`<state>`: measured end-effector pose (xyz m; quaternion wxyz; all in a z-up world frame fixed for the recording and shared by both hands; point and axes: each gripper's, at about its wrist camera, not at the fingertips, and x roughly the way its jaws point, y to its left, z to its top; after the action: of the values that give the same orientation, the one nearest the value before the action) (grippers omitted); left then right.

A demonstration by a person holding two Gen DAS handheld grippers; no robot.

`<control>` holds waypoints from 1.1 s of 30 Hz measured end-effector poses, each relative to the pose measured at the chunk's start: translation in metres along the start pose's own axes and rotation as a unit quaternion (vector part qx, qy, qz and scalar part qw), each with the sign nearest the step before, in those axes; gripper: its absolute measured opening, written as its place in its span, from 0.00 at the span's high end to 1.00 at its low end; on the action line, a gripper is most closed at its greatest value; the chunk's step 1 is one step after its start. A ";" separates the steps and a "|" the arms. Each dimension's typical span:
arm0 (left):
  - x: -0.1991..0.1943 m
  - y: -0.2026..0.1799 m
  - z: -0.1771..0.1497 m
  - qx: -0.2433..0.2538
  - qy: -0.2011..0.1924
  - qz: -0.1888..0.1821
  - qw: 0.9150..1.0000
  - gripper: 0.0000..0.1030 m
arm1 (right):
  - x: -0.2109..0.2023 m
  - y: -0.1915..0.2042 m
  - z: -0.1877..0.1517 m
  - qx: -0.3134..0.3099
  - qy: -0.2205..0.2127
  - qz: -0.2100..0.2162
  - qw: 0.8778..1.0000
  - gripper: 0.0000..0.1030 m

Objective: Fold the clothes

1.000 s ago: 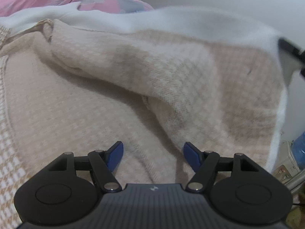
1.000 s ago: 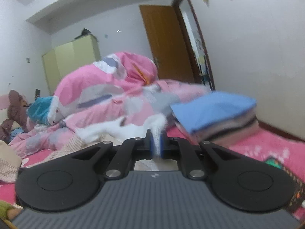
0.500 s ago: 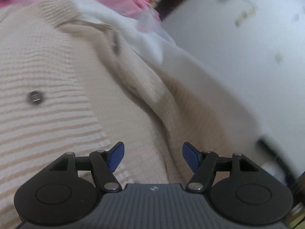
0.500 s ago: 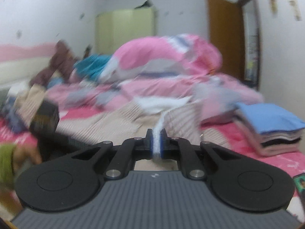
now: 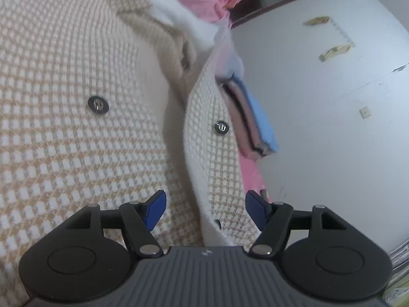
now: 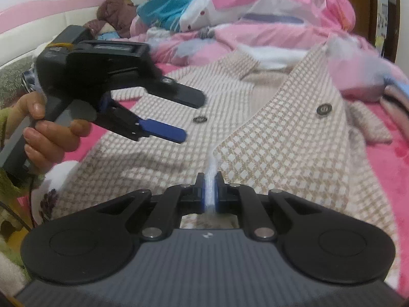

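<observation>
No word, number or brand can be read in either view. The small white mark on the right gripper (image 6: 210, 189) housing (likewise on the left gripper (image 5: 205, 206)) is a logo too small to make out, and the embossing on the coat button (image 5: 221, 127) is illegible.

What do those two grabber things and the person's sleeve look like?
Both grabbers are black plastic. The right gripper has a grey ribbed body, round black discs, silver rivets and blue fingers. The left gripper has flat blue-tipped fingers and a yellow band. The sleeve is olive green.
</observation>
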<state>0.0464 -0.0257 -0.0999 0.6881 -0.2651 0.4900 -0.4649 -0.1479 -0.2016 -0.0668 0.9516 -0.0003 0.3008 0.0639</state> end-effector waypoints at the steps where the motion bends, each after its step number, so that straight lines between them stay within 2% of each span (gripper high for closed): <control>1: 0.005 0.002 0.001 0.001 0.006 0.005 1.000 0.33 | 0.003 0.001 -0.001 0.002 0.004 0.002 1.000 0.96; 9: 0.030 0.007 0.011 0.027 0.015 0.038 0.999 0.40 | 0.025 0.012 -0.017 -0.028 0.038 0.005 0.999 0.95; 13: 0.035 0.000 0.032 0.062 0.004 0.068 0.996 0.41 | 0.027 0.009 -0.023 -0.020 0.026 0.014 0.999 0.95; 17: 0.055 -0.023 0.071 0.111 -0.015 0.101 0.989 0.41 | 0.025 0.001 -0.029 0.002 0.008 0.032 0.999 0.95; 20: 0.076 -0.045 0.106 0.157 -0.040 0.128 0.978 0.40 | 0.023 -0.004 -0.034 0.013 -0.004 0.046 0.999 0.95; 22: 0.093 -0.059 0.130 0.181 -0.054 0.142 0.972 0.35 | 0.022 -0.007 -0.036 0.021 -0.012 0.054 0.998 0.95; 25: 0.127 -0.074 0.169 0.185 -0.066 0.147 0.969 0.31 | 0.021 -0.011 -0.039 0.028 -0.020 0.064 0.997 0.95; 27: 0.147 -0.080 0.190 0.190 -0.081 0.165 0.965 0.27 | 0.021 -0.012 -0.041 0.033 -0.025 0.069 0.997 0.95; 30: 0.174 -0.085 0.217 0.195 -0.105 0.190 0.957 0.27 | 0.020 -0.015 -0.043 0.040 -0.030 0.075 0.996 0.95; 33: 0.194 -0.082 0.236 0.174 -0.110 0.196 0.959 0.29 | 0.020 -0.015 -0.044 0.041 -0.032 0.078 0.996 0.95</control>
<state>0.2497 -0.2569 -0.0259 0.8509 -0.0899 0.3652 -0.3667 -0.1549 -0.2156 -0.1144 0.9520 0.0646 0.2717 0.1256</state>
